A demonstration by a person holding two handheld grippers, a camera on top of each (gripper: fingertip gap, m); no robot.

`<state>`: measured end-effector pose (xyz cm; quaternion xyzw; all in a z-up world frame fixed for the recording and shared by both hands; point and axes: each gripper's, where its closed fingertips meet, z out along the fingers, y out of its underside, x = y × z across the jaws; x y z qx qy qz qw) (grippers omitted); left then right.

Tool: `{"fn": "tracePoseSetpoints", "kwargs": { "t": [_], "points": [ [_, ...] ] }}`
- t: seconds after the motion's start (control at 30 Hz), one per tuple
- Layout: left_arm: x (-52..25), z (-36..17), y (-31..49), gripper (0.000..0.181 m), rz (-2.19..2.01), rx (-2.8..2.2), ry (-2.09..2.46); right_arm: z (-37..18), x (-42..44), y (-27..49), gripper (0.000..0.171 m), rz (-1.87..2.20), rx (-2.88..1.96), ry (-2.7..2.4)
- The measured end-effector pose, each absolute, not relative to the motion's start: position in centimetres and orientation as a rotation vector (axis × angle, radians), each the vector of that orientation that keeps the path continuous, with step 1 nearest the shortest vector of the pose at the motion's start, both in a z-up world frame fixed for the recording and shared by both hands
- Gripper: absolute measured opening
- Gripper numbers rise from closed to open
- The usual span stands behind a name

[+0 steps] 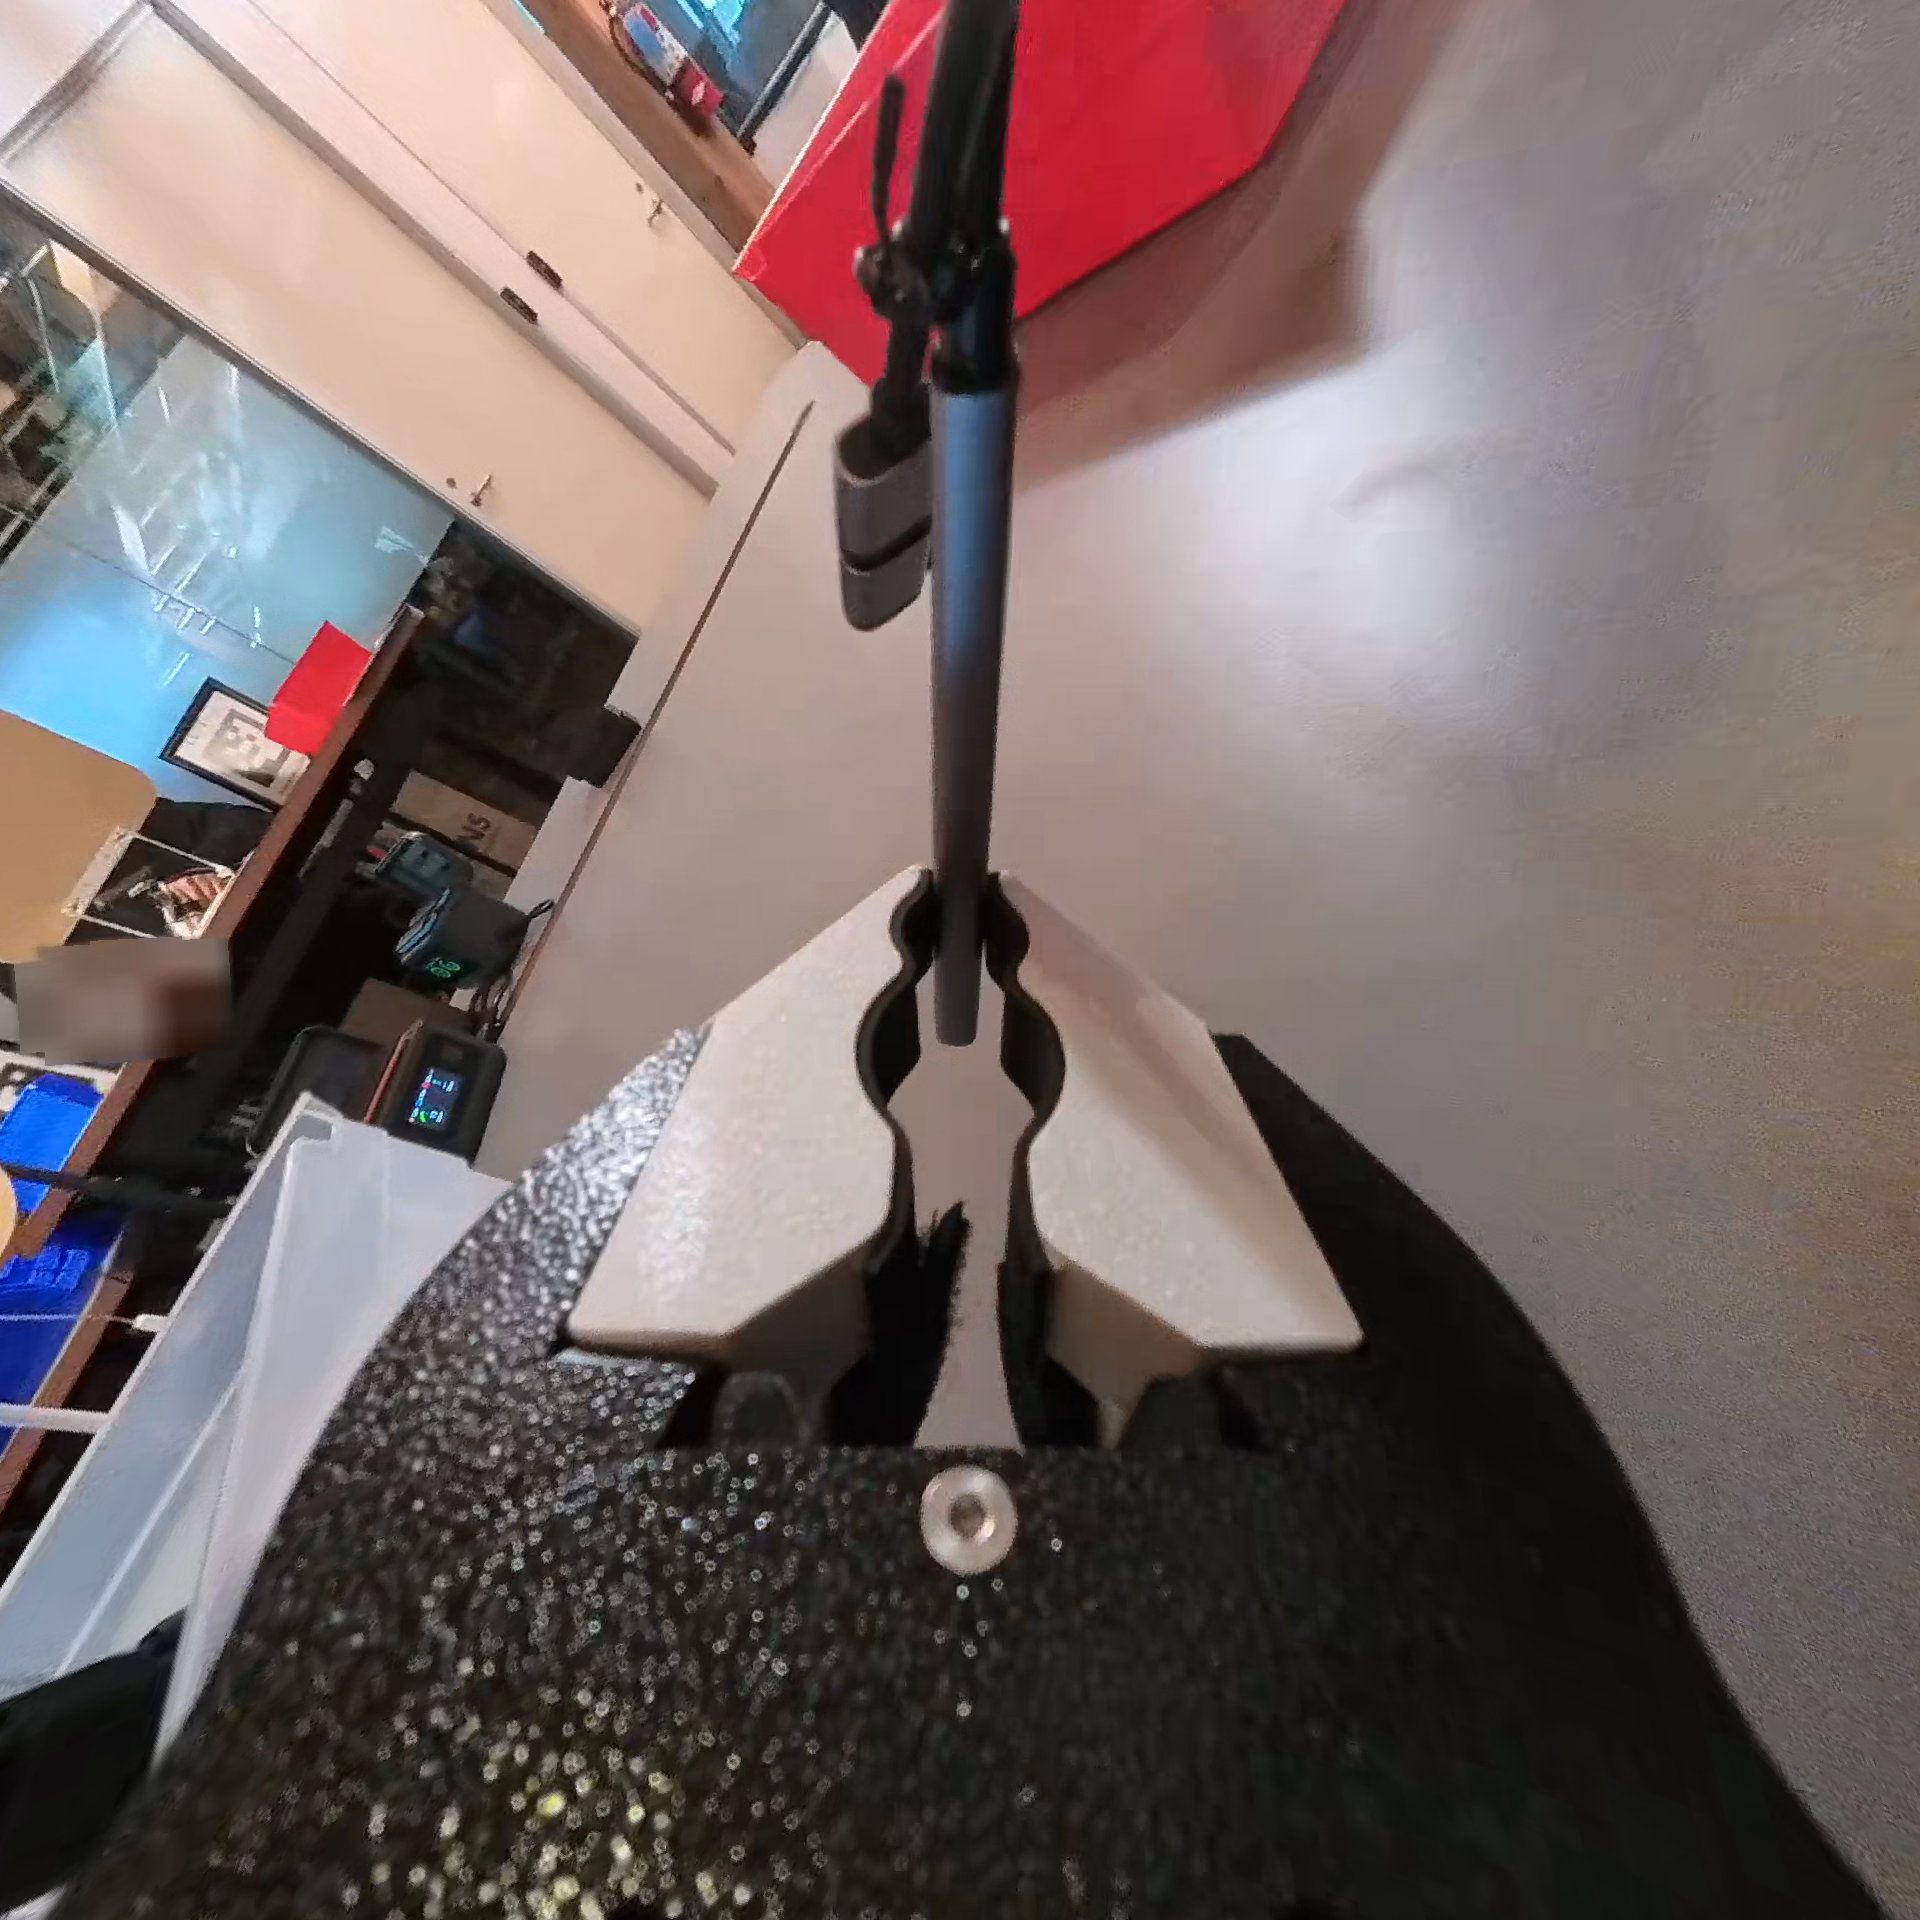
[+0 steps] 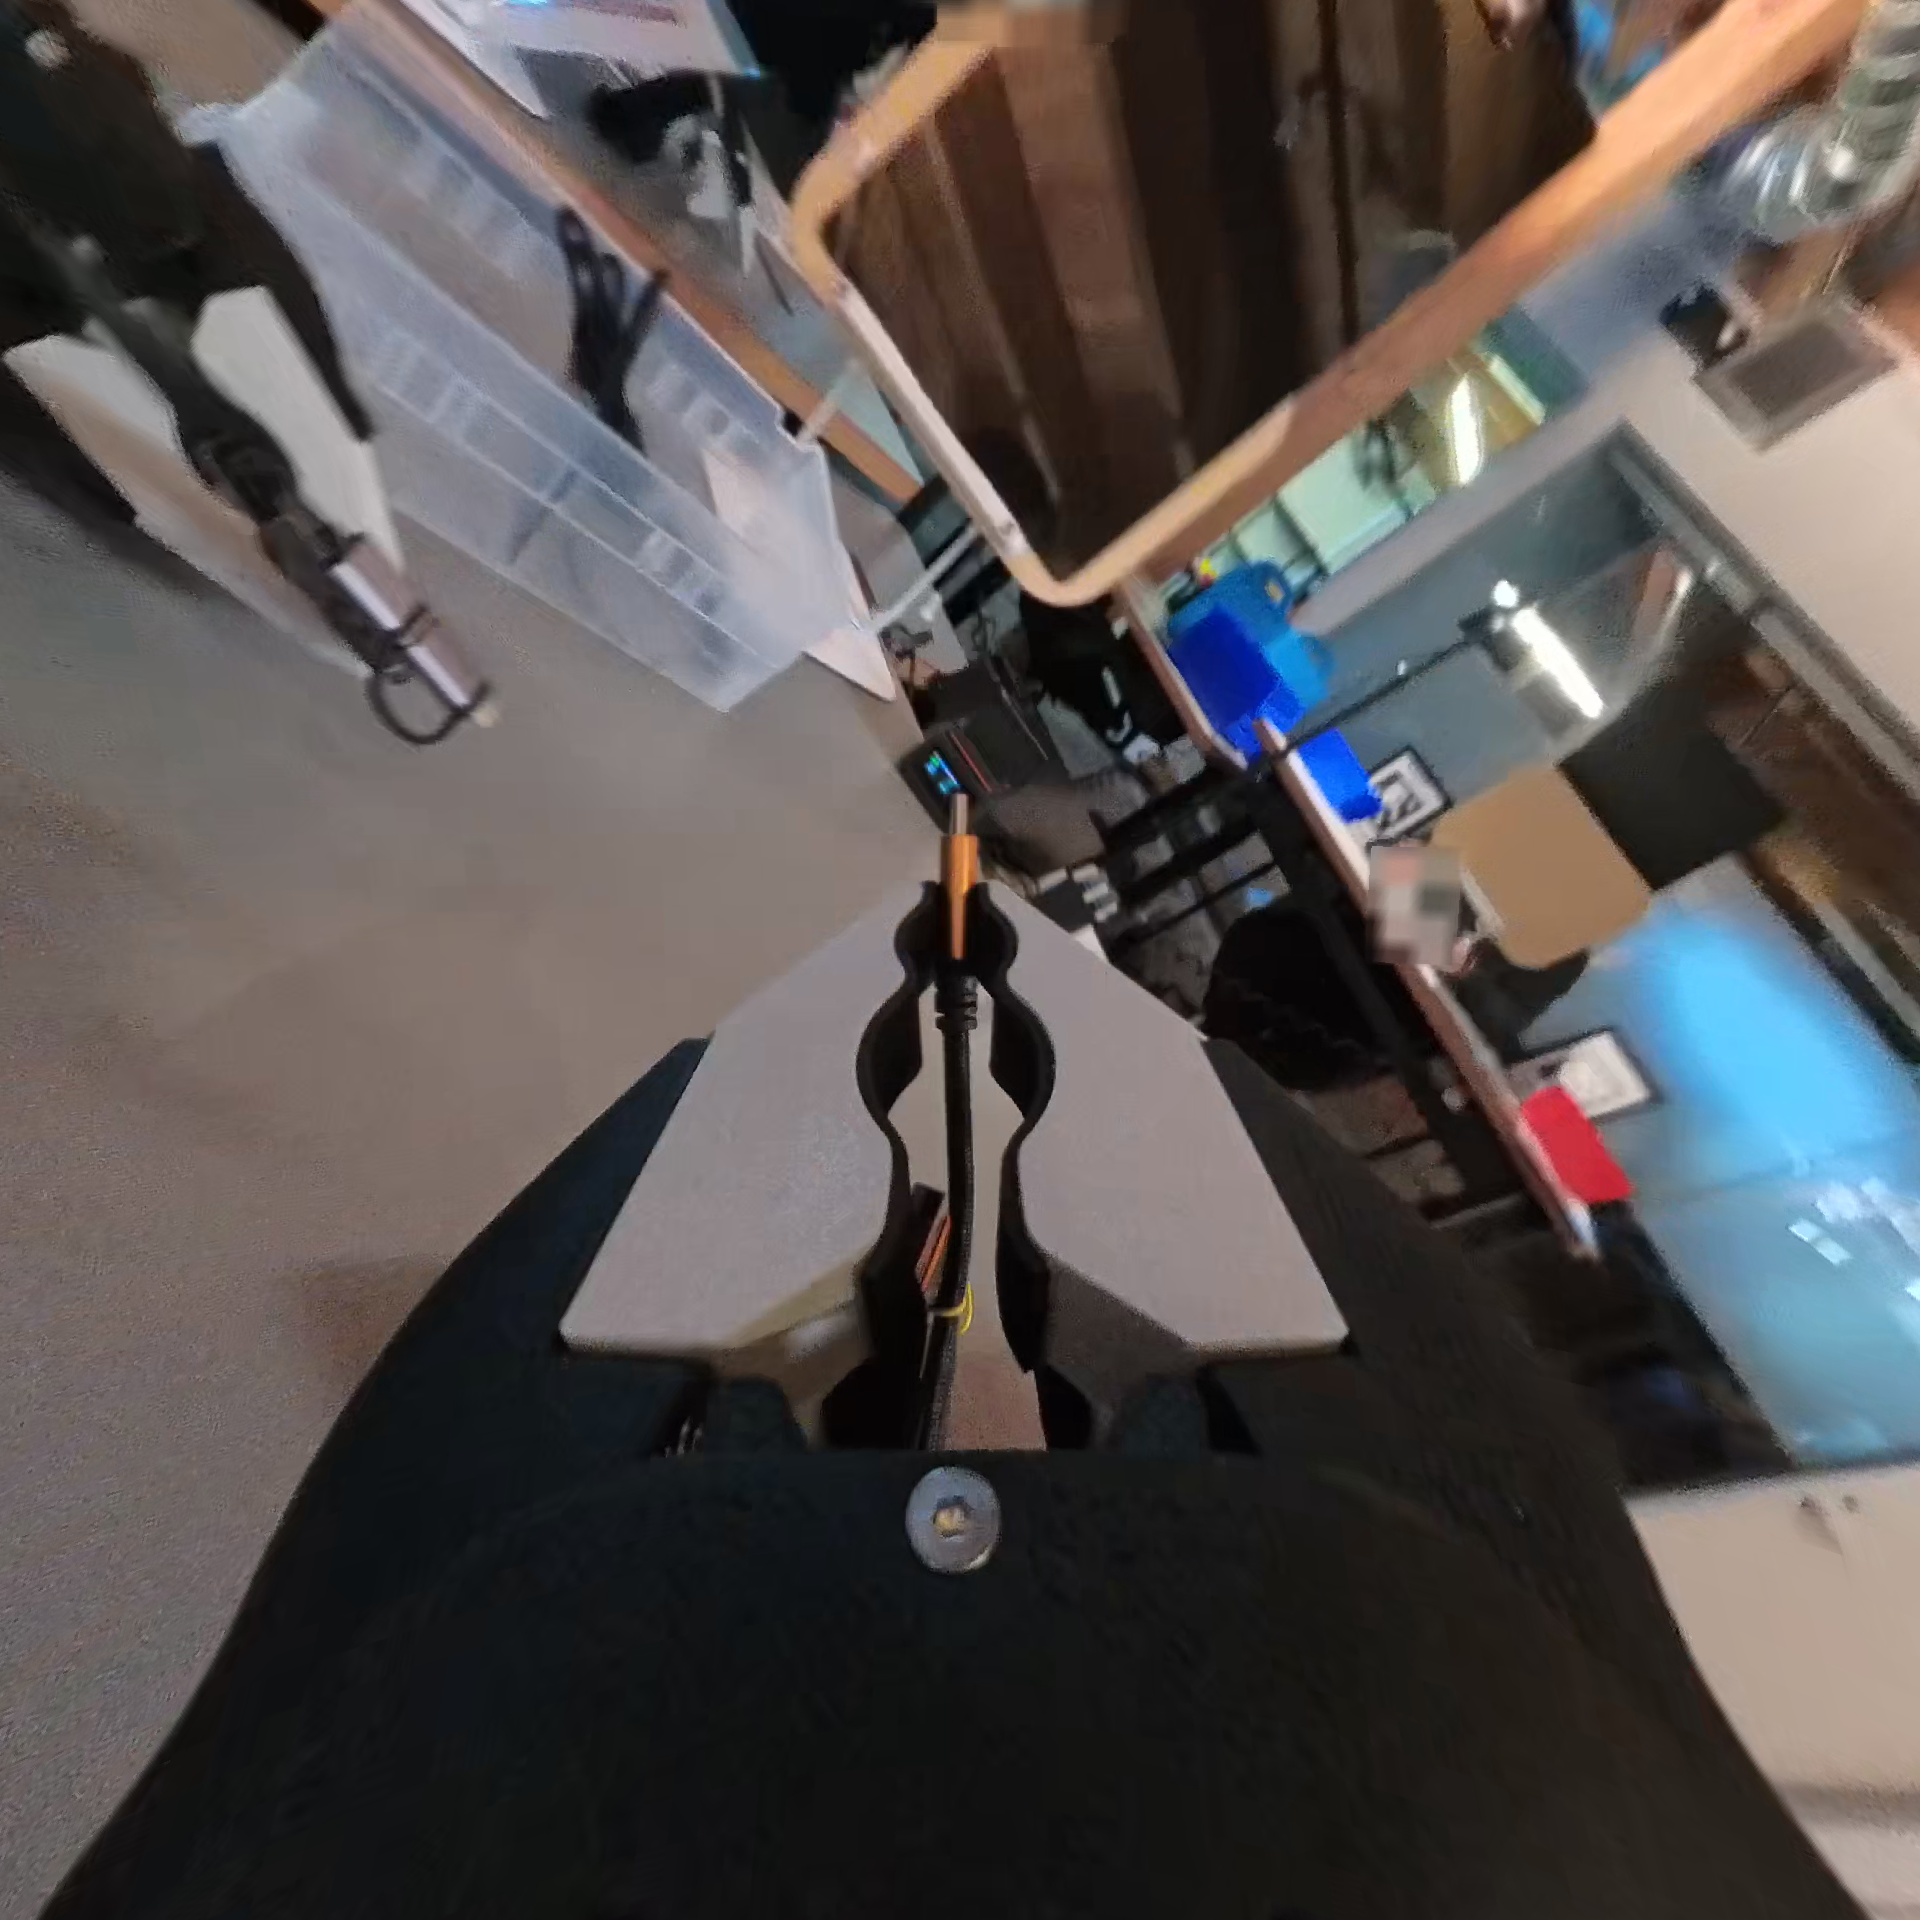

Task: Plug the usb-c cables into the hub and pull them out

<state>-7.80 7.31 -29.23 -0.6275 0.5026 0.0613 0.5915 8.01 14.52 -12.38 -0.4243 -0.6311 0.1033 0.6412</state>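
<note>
In the left wrist view my left gripper [image 1: 961, 894] is shut on the near end of a slim dark grey hub [image 1: 971, 623], seen edge-on and held above the white table [image 1: 1455, 727]. A grey plug [image 1: 883, 530] on a black cable hangs beside the hub's far end, where black cables [image 1: 961, 156] lead away. In the right wrist view my right gripper [image 2: 958, 904] is shut on an orange usb-c plug [image 2: 958, 873], its metal tip pointing forward and its black braided cable [image 2: 958, 1122] running back between the jaws. The hub [image 2: 400, 634] shows blurred at far left, well apart from the plug.
A red box [image 1: 1039, 156] stands on the table beyond the hub. A clear plastic bin [image 2: 582, 468] sits near the table edge and also shows in the left wrist view [image 1: 260, 1299]. Beyond the edge are a wooden frame [image 2: 1143, 551], blue crates [image 2: 1236, 655] and devices with lit screens [image 1: 436, 1101]. Some 25 centimetres of space lies between my two pairs of fingers.
</note>
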Motion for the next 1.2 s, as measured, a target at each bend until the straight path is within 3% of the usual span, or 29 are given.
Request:
{"fn": "tracePoseSetpoints", "kwargs": {
  "t": [0.17, 0.43, 0.57, 0.7, 0.77, 0.87, 1.07, 1.2],
  "points": [
    [-7.4, -29.9, 7.4, 0.006, 0.135, -1.472, 1.207, -8.5, 15.7, 20.0, 0.005, 0.327, -1.251, -1.376],
    [-7.2, -30.4, 7.7, 0.007, 0.132, -1.487, 1.218, -16.8, 22.4, 27.0, 0.005, 0.218, -1.668, -1.38],
    [-7.1, -30.8, 7.9, 0.006, 0.13, -1.502, 1.232, -20.5, 24.1, 28.1, 0.037, 0.116, -1.856, -1.391],
    [-7.2, -30.9, 8.7, 0.006, 0.155, -1.526, 1.216, -18.9, 25.1, 27.6, 0.045, -0.276, -1.805, -1.406],
    [-7.5, -30.6, 9.8, 0.006, 0.168, -1.564, 1.158, -17.5, 23.1, 25.9, 0.05, -0.346, -1.715, -1.419],
    [-7.2, -30.2, 10.9, 0.006, 0.176, -1.601, 1.082, -17.2, 14.5, 20.5, 0.051, -0.123, -1.428, -1.567],
    [-5.5, -30.6, 11.3, 0.006, 0.209, -1.595, 1.115, -21.5, 0.8, 9.9, 0.051, -0.21, -0.697, -1.837],
    [-5.0, -31.2, 11.3, 0.006, 0.243, -1.58, 1.175, -24.3, -2.4, 6.5, 0.051, -0.028, -0.654, -1.929]
  ]
}}
